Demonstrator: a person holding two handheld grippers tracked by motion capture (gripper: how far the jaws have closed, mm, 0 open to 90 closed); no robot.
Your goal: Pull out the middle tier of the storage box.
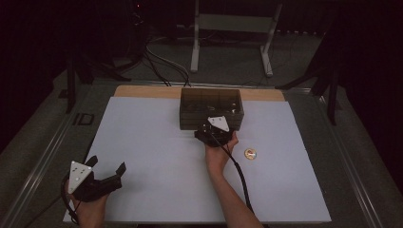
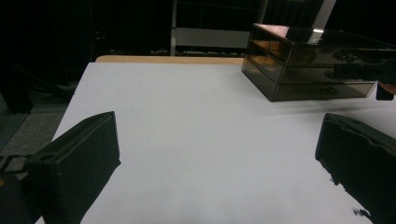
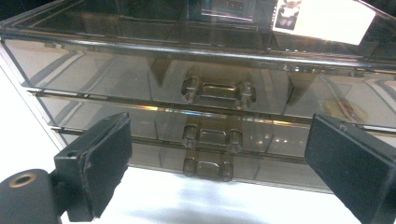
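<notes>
Right gripper point(image 1: 215, 129): held wide open, empty, just in front of the drawer box point(image 1: 211, 108); aimed at the stacked handles in the right gripper view.
Left gripper point(image 1: 102, 176): also wide open, empty; resting low at the near left corner of the white mat point(image 1: 142, 156), well apart from the box.
Drawer box: smoky see-through plastic, three drawers, all shut by the look of it; stands at the far middle of the mat, front toward the person.
Handles: top handle point(image 3: 218, 92), middle handle point(image 3: 212, 136) and bottom handle point(image 3: 207, 167) close above one another; easy to pinch the wrong one, or two at once, with jaws spread this far.
Risk of sliding: box probably light; likely to be dragged across the mat rather than opened if pulled with nothing bracing it; left gripper too far off to steady it.
Risk of slipping: handles small and glossy; may pop out of a shallow or off-centre grip.
Coin-like disc point(image 1: 250, 153): lies on the mat just right of the right hand point(image 1: 219, 153); could be knocked by the trailing cable point(image 1: 240, 175) on a backward pull.
</notes>
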